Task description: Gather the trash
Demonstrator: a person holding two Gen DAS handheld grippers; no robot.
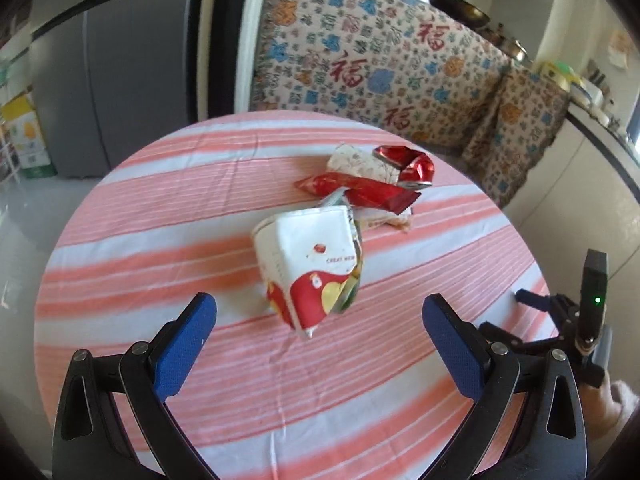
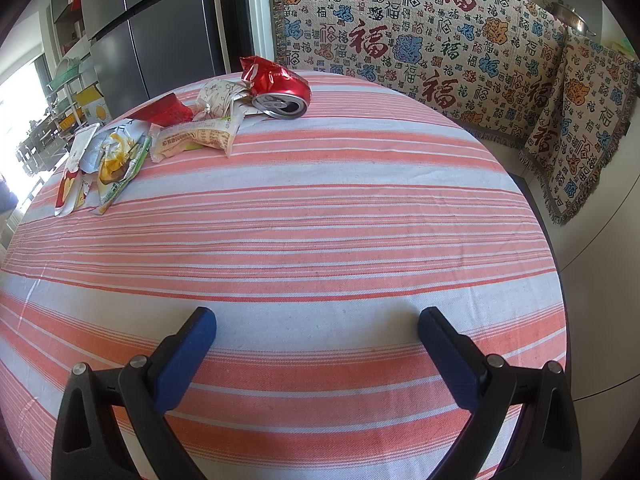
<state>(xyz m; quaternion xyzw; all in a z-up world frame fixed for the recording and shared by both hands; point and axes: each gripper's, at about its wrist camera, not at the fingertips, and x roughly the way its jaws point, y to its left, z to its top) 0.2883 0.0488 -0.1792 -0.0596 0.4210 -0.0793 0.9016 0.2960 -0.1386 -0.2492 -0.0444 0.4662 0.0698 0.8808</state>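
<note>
A pile of trash lies on a round table with a pink-striped cloth (image 1: 160,216). In the left wrist view a white and red snack wrapper (image 1: 312,264) lies nearest, with a red wrapper (image 1: 360,190), a crumpled paper (image 1: 360,162) and a crushed red can (image 1: 412,166) behind it. My left gripper (image 1: 320,312) is open and empty, just short of the white wrapper. In the right wrist view the same pile sits far left: the can (image 2: 280,88), a beige packet (image 2: 196,140), yellow-green wrappers (image 2: 116,160). My right gripper (image 2: 316,324) is open and empty over bare cloth (image 2: 320,220).
A patterned blanket (image 2: 420,40) covers a bench behind the table. A grey refrigerator (image 1: 120,60) stands at the back left. My right gripper's body (image 1: 580,320) shows at the table's right edge in the left wrist view. A counter with kitchenware (image 1: 580,84) runs at the right.
</note>
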